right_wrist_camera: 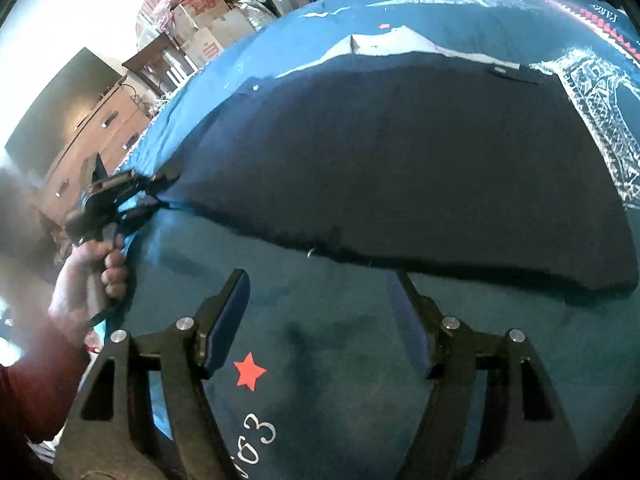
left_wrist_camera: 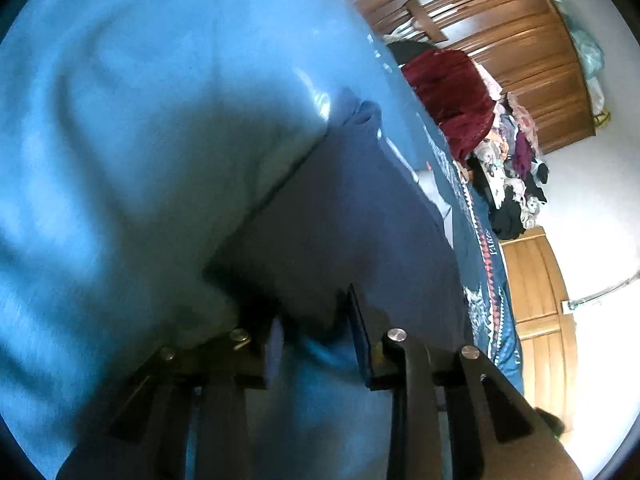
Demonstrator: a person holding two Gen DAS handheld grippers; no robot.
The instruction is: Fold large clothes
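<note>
**Navy cloth, one corner held, fold in progress**

Navy fabric, matt and soft, forms the garment [right_wrist_camera: 400,152]; it lies spread on a teal bedspread [right_wrist_camera: 340,360] printed with a red star [right_wrist_camera: 249,374] and white patterning. The garment's near hem runs roughly parallel to the bed's near edge.

The left gripper [right_wrist_camera: 158,196], carried in the person's left hand [right_wrist_camera: 92,280], is clenched on the garment's left corner, pulling cloth into a taut point. This hold probably serves to lift that corner across for a fold.

The right gripper [right_wrist_camera: 320,308] is released, jaws wide, just short of the hem, apparently positioned to take it.

Loose clothes [left_wrist_camera: 508,168] are piled at the bed's far edge.
</note>
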